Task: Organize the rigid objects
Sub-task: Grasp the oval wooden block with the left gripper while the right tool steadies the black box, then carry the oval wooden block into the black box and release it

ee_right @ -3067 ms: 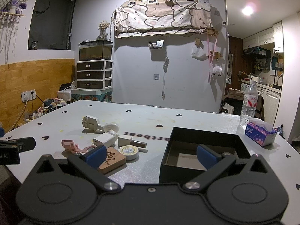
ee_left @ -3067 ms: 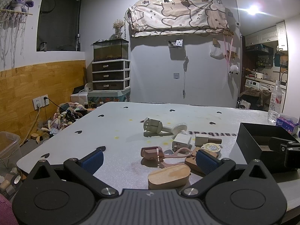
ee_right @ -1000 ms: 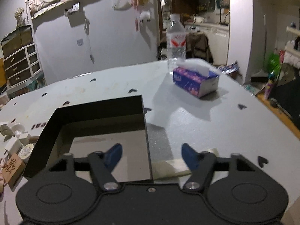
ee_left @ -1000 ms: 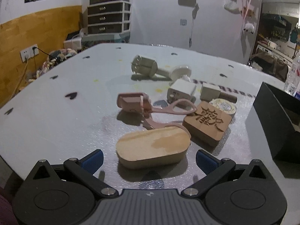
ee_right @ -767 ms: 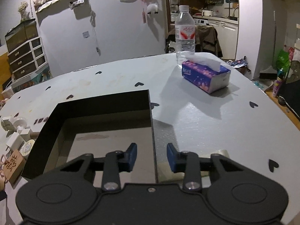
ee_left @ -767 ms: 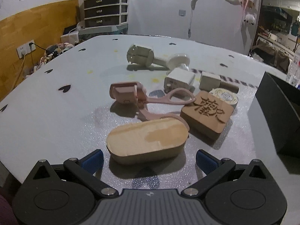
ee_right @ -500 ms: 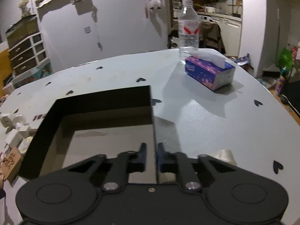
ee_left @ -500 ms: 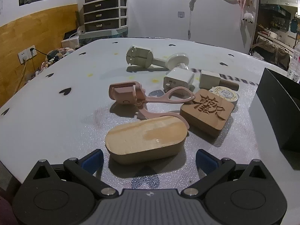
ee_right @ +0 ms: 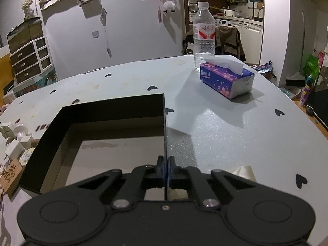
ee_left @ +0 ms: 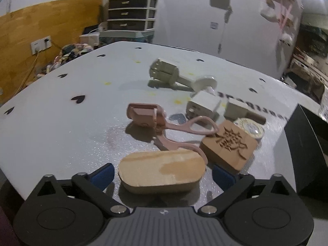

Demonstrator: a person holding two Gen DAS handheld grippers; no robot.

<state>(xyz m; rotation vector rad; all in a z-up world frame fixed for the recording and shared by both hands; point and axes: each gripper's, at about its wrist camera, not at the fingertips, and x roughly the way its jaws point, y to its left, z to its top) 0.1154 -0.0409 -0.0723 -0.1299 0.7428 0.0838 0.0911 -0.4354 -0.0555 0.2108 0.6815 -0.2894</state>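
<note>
Wooden oval block = landmark, lying flat on the counter between my left tongs; pads spread wide, just been closing in, not yet pressing its ends. Step in hand, as I judge: grasp the block for transfer to the black box, which sits to the block's right. My right tongs are pressed together on the box's right wall, pinching it steady. Next move calls for closing fully on the block's ends, then lifting clear. Obstacles: pink curler touches the block's far edge; carved wooden square just beside its right end, near my right pad, may snag. Beyond: white plug, round tin. Tissue pack & water bottle well apart, past the box.
</note>
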